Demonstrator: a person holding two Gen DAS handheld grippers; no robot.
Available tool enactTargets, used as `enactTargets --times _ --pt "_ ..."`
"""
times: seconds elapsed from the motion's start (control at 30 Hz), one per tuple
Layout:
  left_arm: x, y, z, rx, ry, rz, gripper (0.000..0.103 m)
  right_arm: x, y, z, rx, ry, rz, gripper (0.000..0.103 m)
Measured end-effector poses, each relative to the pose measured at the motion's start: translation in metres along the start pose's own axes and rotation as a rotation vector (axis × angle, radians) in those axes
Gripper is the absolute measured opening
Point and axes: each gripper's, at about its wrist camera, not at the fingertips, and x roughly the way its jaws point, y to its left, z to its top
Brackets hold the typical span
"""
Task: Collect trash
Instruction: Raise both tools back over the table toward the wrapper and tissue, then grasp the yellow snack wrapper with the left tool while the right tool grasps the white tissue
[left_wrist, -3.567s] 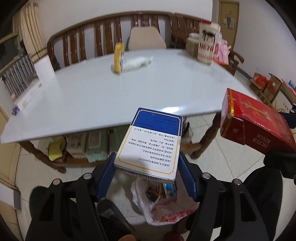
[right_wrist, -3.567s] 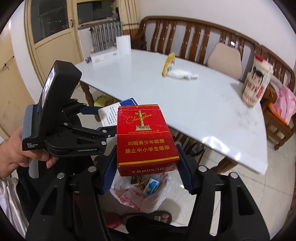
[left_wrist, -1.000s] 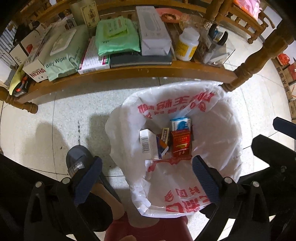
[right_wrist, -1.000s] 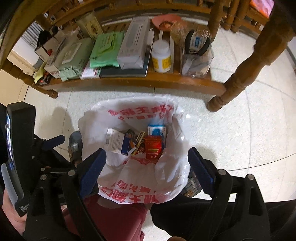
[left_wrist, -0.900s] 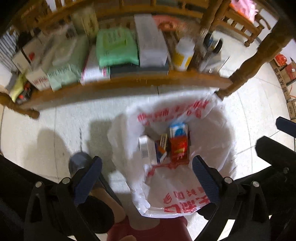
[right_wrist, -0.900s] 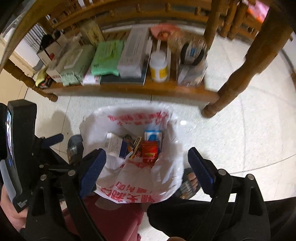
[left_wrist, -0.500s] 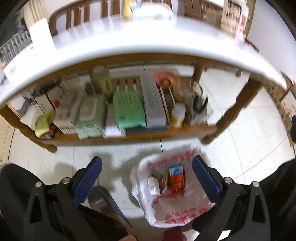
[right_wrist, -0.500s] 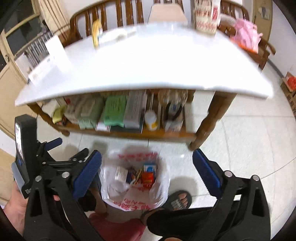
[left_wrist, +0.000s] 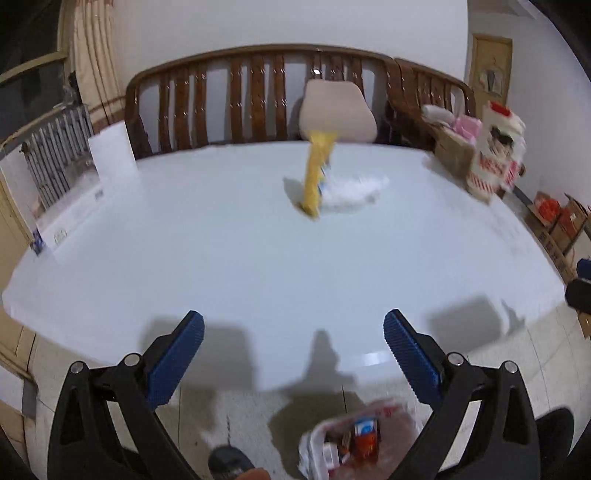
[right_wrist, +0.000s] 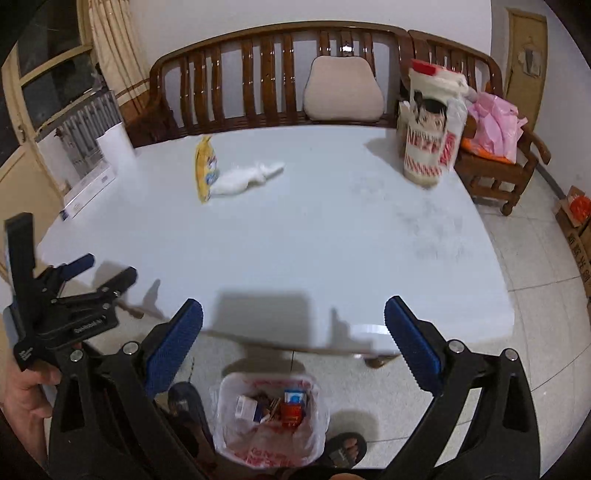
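A yellow snack wrapper (left_wrist: 317, 177) stands on the white table (left_wrist: 221, 258) beside a crumpled white tissue (left_wrist: 351, 192); both show in the right wrist view, wrapper (right_wrist: 204, 170) and tissue (right_wrist: 249, 177). A white trash bag (right_wrist: 267, 424) with red print sits on the floor below the table's near edge, holding several small boxes, and shows blurred in the left wrist view (left_wrist: 351, 446). My left gripper (left_wrist: 293, 350) is open and empty over the near table edge. My right gripper (right_wrist: 293, 343) is open and empty. The left gripper also shows in the right wrist view (right_wrist: 88, 273).
A tall white and red printed bag (right_wrist: 432, 129) stands at the table's far right. A white box (right_wrist: 92, 184) lies at the far left edge. A wooden bench (right_wrist: 277, 74) with a cushion runs behind. Cardboard boxes (left_wrist: 557, 221) sit on the floor right. Sandalled feet (right_wrist: 343, 450) flank the bag.
Both grippers dropped their boxes into the trash bag, then rose from over the bag and tilted up; they now face the tabletop, open and empty.
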Motion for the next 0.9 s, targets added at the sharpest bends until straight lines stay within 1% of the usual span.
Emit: enactTargets --times 0.03,0.13,0.17,0.2,0.27,0.33,0.4,0.47,0.67,0.77,0.9 --pt "0.004 0.002 0.01 -0.004 -0.01 -0.002 0.095 0.003 0.003 0.007 -0.01 -0.004 -0.004 0.096" --pt "0.014 0.011 0.025 -0.012 -0.016 0.01 0.095 0.018 0.008 0.034 -0.014 0.002 0.005 0.096" --pt "0.019 0.014 0.032 -0.018 -0.021 -0.008 0.095 0.022 0.009 0.039 -0.017 0.006 0.009 0.096" --pt "0.023 0.016 0.04 -0.02 -0.018 -0.011 0.095 0.029 0.012 0.049 -0.023 0.011 0.012 0.096" --pt "0.029 0.019 0.05 -0.017 -0.031 -0.017 0.095 0.039 0.016 0.062 -0.029 0.009 0.004 0.096" --pt "0.038 0.02 0.06 -0.013 -0.025 -0.025 0.095 0.055 0.021 0.077 -0.036 0.023 0.003 0.096" --pt "0.049 0.019 0.068 0.002 -0.026 -0.017 0.095 0.067 0.024 0.088 -0.038 0.025 0.001 0.096" --pt "0.059 0.018 0.074 0.007 -0.018 -0.032 0.095 0.083 0.027 0.1 -0.035 0.044 0.004 0.096" --pt "0.09 0.015 0.086 0.035 -0.004 -0.046 0.095 0.125 0.034 0.13 -0.032 0.102 0.055 0.096" --pt "0.104 0.013 0.091 0.052 -0.006 -0.056 0.095 0.146 0.039 0.14 -0.051 0.137 0.046 0.096" --pt "0.121 0.013 0.097 0.052 0.005 -0.088 0.095 0.171 0.045 0.147 -0.061 0.175 0.041 0.096"
